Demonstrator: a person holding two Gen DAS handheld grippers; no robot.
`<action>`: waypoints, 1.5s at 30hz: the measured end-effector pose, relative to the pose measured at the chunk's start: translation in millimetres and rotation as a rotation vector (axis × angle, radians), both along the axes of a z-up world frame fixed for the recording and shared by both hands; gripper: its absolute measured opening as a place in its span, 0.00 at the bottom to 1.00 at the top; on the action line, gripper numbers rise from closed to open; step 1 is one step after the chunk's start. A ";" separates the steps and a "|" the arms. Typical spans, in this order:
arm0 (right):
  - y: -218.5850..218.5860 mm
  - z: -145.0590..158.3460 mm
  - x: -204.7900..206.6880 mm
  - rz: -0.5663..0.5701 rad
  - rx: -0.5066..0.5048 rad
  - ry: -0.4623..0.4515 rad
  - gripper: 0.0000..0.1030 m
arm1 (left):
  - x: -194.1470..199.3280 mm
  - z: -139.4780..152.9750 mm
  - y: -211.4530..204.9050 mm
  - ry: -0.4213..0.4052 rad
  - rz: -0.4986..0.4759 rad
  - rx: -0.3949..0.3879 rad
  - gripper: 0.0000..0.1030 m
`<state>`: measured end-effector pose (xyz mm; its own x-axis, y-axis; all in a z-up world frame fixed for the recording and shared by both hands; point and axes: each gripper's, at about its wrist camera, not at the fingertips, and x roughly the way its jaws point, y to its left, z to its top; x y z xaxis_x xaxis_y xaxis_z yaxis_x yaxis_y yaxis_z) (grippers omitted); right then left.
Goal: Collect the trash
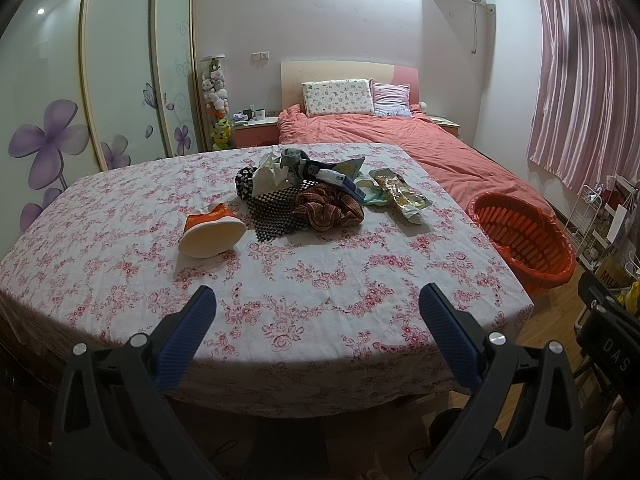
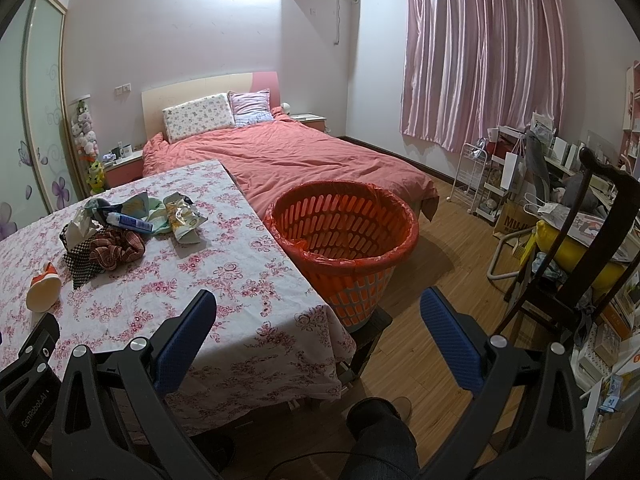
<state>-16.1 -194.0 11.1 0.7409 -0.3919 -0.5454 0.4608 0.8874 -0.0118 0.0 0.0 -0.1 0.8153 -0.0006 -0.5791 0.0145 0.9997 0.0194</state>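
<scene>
Left tool (image 1: 318, 304) held wide apart above the near edge of the bench (image 1: 120, 264), nothing between its blue pads. Right tool (image 2: 318, 308) likewise spread and bare, poised over the bench corner and the floor beside it. Trash heaped toward the far middle of the bench: crumpled tissue (image 1: 270, 174), blue-and-white tube (image 1: 340, 180), torn snack wrapper (image 1: 404, 196), black-and-white checkered mat (image 1: 276, 210), brown plaid scrunchie (image 1: 328, 210) touching the mat. Orange-and-cream cup (image 1: 212, 232) tipped on its side, just left of the pile and apart from it. Orange slatted basket (image 2: 344, 240) lined with a red bag, standing just off the bench's right edge, before the bed (image 2: 304, 152).
</scene>
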 end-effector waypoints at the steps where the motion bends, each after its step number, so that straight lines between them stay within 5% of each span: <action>1: 0.1 0.0 0.0 0.000 0.000 0.000 0.98 | 0.1 0.0 0.0 0.000 0.000 0.000 0.96; 23: -0.7 -7.6 6.9 0.020 0.006 0.001 0.98 | 11.9 -3.6 13.5 0.005 0.025 -0.024 0.96; 33: -4.2 -23.2 42.0 0.100 0.051 0.045 0.98 | 68.1 -21.3 89.4 0.032 0.168 0.022 0.96; 45: 2.0 -40.1 113.5 0.214 0.202 0.116 0.96 | 133.3 -67.1 157.4 0.149 0.190 -0.025 0.88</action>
<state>97.4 -192.0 -29.0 0.7236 -0.1089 -0.6815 0.2687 0.9540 0.1329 133.3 157.4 -67.1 0.7073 0.1289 -0.6950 -0.1732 0.9849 0.0064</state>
